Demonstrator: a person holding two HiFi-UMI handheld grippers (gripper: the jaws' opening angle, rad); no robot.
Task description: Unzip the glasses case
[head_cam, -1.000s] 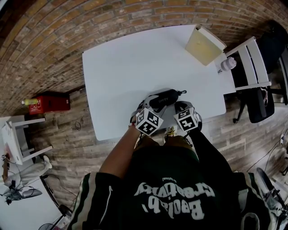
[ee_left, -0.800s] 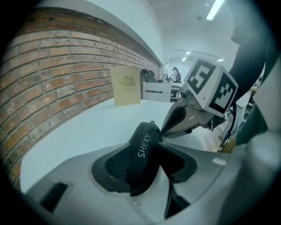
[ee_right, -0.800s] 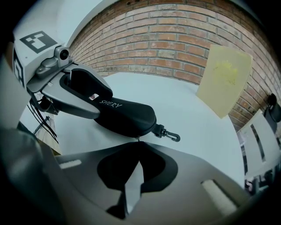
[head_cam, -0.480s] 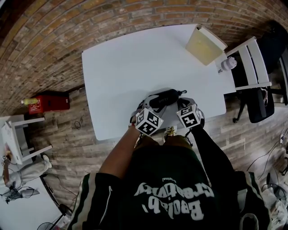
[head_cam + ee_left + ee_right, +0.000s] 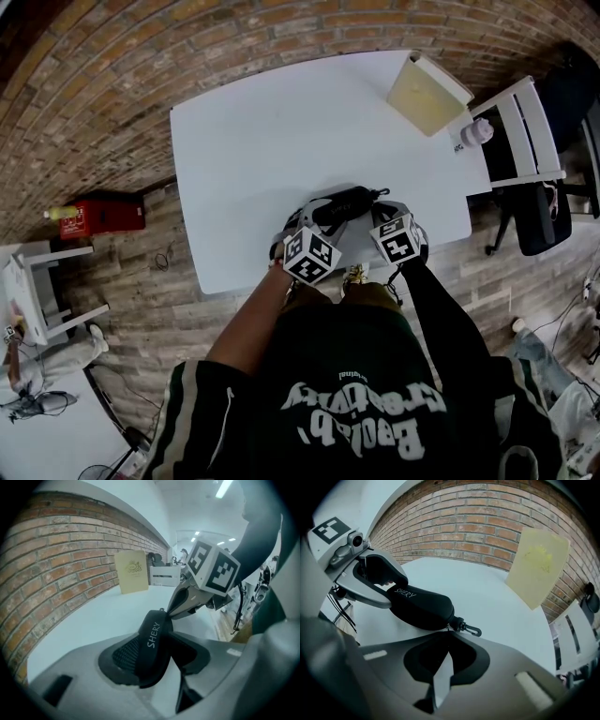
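White table [image 5: 253, 141] is standing against a brick wall [image 5: 112, 84], with a yellow card [image 5: 424, 94] leaning upright at its far right corner and a white chair [image 5: 520, 131] sitting just beside that end. Red box [image 5: 98, 214] is lying on the wood floor [image 5: 178, 319] off the table's left side. Black glasses case [image 5: 342, 204] is sitting near the table's near edge, right in front of the person, between the two grippers. Left gripper [image 5: 152, 656] is clamping the case's left end, both pads pressing on it. Right gripper [image 5: 446, 637] is keeping its jaws fully together, tips touching the case's other end just beside the metal clip [image 5: 471, 630]. Whether a zipper pull is pinched there is too small to tell.
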